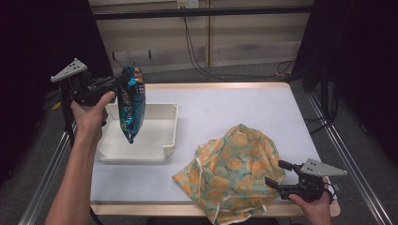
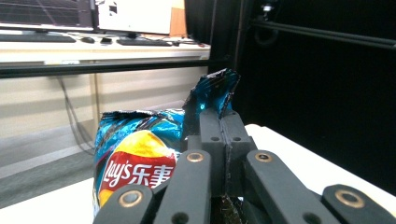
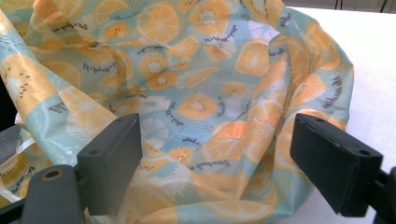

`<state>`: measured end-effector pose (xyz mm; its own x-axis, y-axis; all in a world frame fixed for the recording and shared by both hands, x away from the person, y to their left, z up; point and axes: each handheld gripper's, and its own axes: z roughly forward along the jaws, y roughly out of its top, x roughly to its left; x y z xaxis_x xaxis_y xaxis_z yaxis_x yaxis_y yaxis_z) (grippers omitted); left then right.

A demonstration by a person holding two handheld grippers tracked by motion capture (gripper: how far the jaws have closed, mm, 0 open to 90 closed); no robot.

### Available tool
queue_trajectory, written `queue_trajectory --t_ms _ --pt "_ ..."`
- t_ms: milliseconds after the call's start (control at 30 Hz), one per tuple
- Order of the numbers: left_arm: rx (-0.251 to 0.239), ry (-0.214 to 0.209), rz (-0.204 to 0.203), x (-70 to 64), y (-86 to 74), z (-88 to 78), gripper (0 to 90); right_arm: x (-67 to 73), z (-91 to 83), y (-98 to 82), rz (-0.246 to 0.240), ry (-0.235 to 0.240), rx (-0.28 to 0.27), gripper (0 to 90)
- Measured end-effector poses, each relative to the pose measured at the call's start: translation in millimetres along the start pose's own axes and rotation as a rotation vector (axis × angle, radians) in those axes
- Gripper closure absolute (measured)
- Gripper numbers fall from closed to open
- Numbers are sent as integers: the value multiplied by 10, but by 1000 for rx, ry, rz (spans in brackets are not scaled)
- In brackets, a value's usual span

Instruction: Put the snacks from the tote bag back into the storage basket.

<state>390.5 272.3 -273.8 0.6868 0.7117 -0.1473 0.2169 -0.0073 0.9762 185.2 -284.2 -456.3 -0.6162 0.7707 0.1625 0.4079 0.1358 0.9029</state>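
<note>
Left tongs [image 1: 123, 80] are pressed together on the top seam of the chip bag [image 1: 131, 104], which is held in the air above the white tray [image 1: 170, 133], at about 10 o'clock on the counter [image 1: 234, 105]. In the left gripper view the crimped foil corner is seen pinched between the closed jaws of the left tongs [image 2: 219, 128], with the chip bag [image 2: 135, 161] hanging beyond them. Right tongs [image 1: 277, 174] are spread, set at the 4 o'clock edge of the fruit-print fabric bag [image 1: 232, 171], not yet closed on it; the same is shown in the right gripper view, with the right tongs [image 3: 224, 163] open before the fabric bag [image 3: 187, 93].

Progress is judged as roughly halfway: the chip bag is lifted clear of the tray; opening the fabric bag and placing the chips inside are left.

The fabric bag's mouth cannot be made out among the folds. Its near edge is cut off at the bottom of the high view.
</note>
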Motion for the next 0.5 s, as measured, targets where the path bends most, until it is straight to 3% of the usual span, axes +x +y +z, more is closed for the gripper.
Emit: queue_trajectory --t_ms 100,500 --pt "8 14 9 14 -38 17 900 0 1 -3 3 -1 -2 164" --pt "21 72 -34 205 -236 166 900 2 -8 -4 5 -2 -11 164"
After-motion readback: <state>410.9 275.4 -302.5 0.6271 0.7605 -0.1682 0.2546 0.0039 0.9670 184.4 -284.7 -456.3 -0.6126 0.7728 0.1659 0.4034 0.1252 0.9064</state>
